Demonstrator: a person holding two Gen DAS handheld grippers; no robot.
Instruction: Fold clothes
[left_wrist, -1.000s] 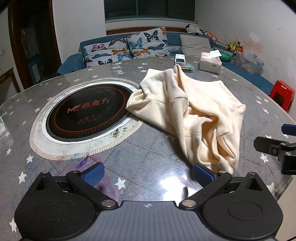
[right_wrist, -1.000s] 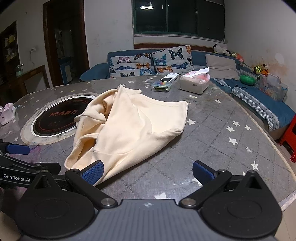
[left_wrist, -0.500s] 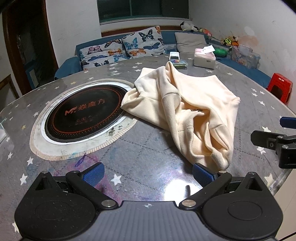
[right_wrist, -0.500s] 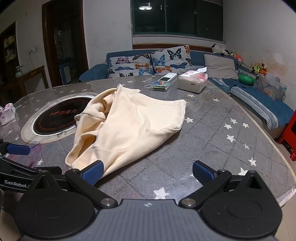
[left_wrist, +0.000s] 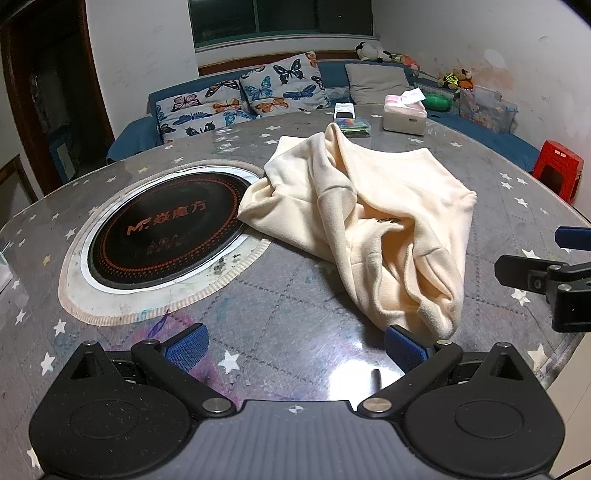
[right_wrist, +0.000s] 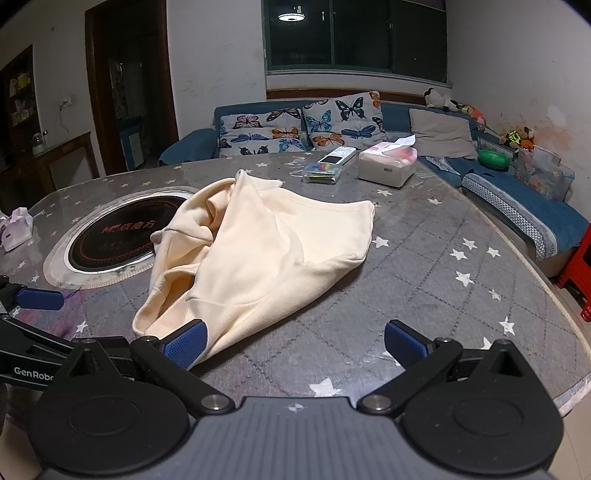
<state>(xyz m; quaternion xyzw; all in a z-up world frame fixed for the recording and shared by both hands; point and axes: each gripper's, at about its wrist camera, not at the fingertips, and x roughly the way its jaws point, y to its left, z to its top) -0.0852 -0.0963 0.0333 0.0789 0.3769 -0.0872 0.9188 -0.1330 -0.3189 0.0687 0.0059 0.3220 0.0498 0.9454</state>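
While both the left gripper (left_wrist: 295, 349) and right gripper (right_wrist: 295, 345) are hovering wide open and holding nothing, a crumpled cream garment (left_wrist: 373, 225) is lying on the star-patterned table (right_wrist: 436, 280). It is overlapping the round cooktop (left_wrist: 162, 236), with a tissue box (right_wrist: 388, 166) sitting beyond.

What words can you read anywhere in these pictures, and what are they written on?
"GenRobo", cut off at the picture's edge: on the left gripper, seen from the right wrist.
"M" logo with orange Chinese characters: on the round black cooktop; I can't read the characters surely.
Small dark print on the cream garment: too small to read.
Remote control and tissue box: nothing readable.
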